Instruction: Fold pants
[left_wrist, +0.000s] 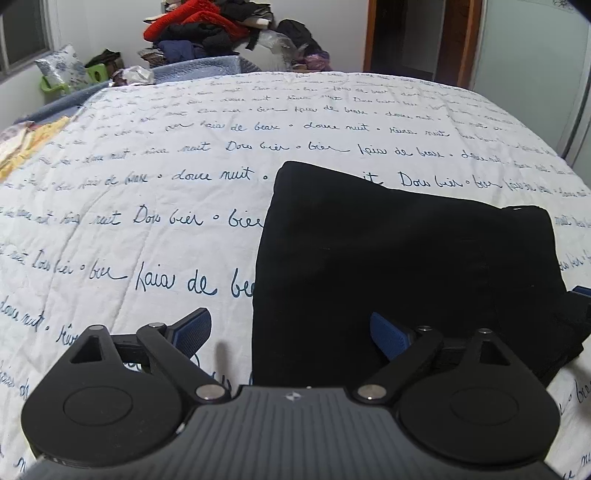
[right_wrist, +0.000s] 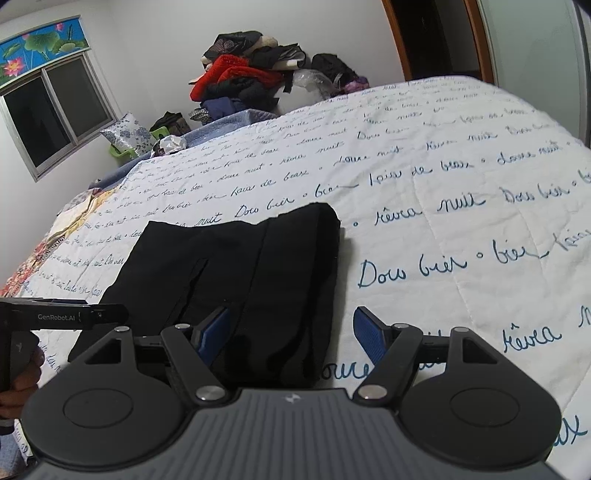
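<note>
The left gripper (left_wrist: 291, 338) has its two blue-padded fingers (left_wrist: 194, 330) spread wide apart and holds nothing. One finger is over the white bedspread, the other over the black pants (left_wrist: 406, 266), with the near left edge of the pants running between them.

The right gripper (right_wrist: 291, 334) also has its fingers (right_wrist: 369, 338) spread wide and empty. Its left finger is over the pants (right_wrist: 236, 273) and its right finger over bare bedspread, with the near right edge of the pants between them. Whether any finger touches the cloth cannot be told.

The pants lie folded into a compact dark block on the bed (right_wrist: 461, 206), close to its near edge and between the two grippers. In the right wrist view the block narrows toward its far end, and a lengthwise slit shows between layers.

In that same view the left gripper's body (right_wrist: 55, 317), marked GenRobot.AI, shows at the left edge, with the person's hand (right_wrist: 22, 380) wrapped around its handle.

The bedspread (left_wrist: 184, 147) is white and quilted, printed with rows of dark blue cursive writing. A flowered fabric (right_wrist: 74, 221) lies along the bed's left edge.

Beyond the bed's far edge, against the wall, sits a heap of clothes (right_wrist: 251, 77) in red, black and navy. A patterned pillow (right_wrist: 127, 134) and a window (right_wrist: 55, 110) are toward the far left corner, and a wooden door frame (left_wrist: 373, 37) stands at the far right.
</note>
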